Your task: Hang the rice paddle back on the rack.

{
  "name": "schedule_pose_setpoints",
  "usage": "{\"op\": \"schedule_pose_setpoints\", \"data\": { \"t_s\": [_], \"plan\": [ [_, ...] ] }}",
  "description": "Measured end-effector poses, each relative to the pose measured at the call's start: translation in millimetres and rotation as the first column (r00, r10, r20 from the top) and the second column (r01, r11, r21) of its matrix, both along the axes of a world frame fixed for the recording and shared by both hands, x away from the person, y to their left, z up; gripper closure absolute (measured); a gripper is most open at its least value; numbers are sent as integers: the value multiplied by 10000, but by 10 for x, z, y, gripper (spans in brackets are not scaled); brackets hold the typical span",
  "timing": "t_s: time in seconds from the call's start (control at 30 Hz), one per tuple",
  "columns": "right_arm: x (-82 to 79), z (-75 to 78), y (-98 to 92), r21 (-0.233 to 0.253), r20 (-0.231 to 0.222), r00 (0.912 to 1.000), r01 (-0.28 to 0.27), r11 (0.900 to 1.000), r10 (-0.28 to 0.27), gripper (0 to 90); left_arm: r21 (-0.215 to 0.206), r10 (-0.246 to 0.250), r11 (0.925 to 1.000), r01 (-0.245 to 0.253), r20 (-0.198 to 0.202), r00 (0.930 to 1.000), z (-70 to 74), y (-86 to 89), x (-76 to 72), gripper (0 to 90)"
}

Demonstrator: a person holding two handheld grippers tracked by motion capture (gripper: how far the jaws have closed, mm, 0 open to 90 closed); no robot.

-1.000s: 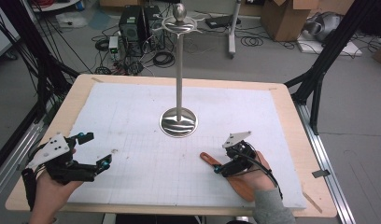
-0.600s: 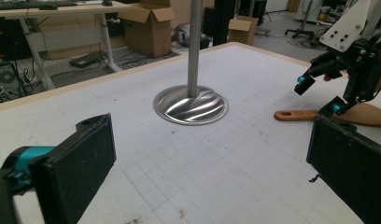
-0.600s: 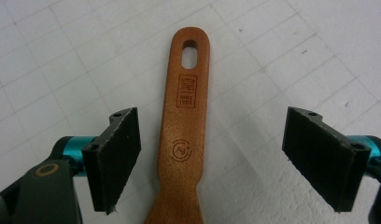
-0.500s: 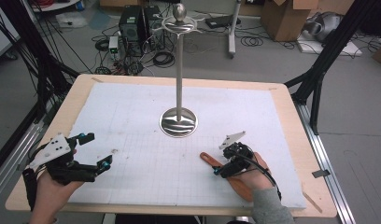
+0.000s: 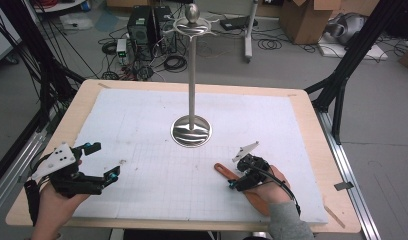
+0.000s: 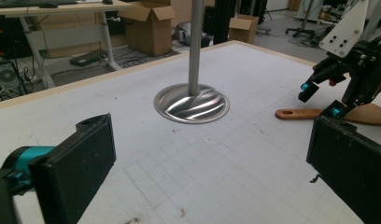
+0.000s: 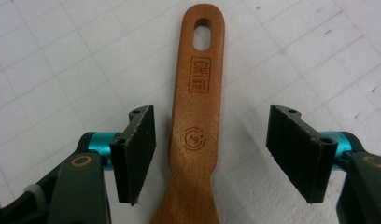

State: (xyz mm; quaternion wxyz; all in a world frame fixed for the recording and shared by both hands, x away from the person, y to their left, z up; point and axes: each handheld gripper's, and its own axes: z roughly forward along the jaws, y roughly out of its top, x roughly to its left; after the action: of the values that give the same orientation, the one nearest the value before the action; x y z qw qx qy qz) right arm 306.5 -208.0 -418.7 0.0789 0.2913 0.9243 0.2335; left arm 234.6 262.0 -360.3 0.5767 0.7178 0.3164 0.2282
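While the right gripper [image 7: 211, 154] hangs over the wooden spatula [image 7: 196, 126], these lines set out the moment.

Right gripper: released, its 2 jaws spread wide and standing to either side of the spatula's handle, touching nothing.

Left gripper [image 5: 99, 162]: released too, jaws wide apart, resting low over the mat [image 5: 142, 130] with nothing between them.

Spatula's place: flat on the mat directly under the right gripper, handle running forward between the jaws, hanging hole [image 7: 202, 33] at the far end, blade back under the person's hand [image 5: 272, 187].

Metal stand [image 5: 191, 131]: upright, ahead of both grippers, well apart from the spatula.

Handling: I judge it light, stiff and thin; the smooth finished wood may slip a little, and a piece lying this flat gives the jaws little edge to bite on.

Where to hold: across the narrow handle, near the round stamped mark [image 7: 194, 138], where the sides run almost parallel; the jaws must come right down to the mat to catch the edges.

Change from 1 second ago: very little; the right gripper has shifted slightly over the handle, the left gripper and stand have stayed put.
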Motion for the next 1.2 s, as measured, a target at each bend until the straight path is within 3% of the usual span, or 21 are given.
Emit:
{"op": "schedule_pose_setpoints", "data": {
  "t_s": [0.33,0.6,0.7,1.0,1.2],
  "plan": [
    [-13,-3,22,-105,-264,9996,15,9999,-17,419,67,-23,10000,23,-30,10000,-8,1,9,17],
    [-24,5,5,-5,-319,9994,161,9999,-161,542,18,9,10000,-9,-81,10000,-19,2,12,17],
    [-21,7,-8,55,-287,9993,223,9997,-221,626,47,15,10000,-15,-77,10000,-20,10,14,17],
    [-15,13,-18,139,-325,9988,384,9992,-380,645,72,3,10000,-3,-95,10000,-22,14,20,17],
    [-22,73,-55,496,74,9989,452,9977,-456,646,24,35,10000,-35,-96,9999,-19,22,20,18]
  ]
}}
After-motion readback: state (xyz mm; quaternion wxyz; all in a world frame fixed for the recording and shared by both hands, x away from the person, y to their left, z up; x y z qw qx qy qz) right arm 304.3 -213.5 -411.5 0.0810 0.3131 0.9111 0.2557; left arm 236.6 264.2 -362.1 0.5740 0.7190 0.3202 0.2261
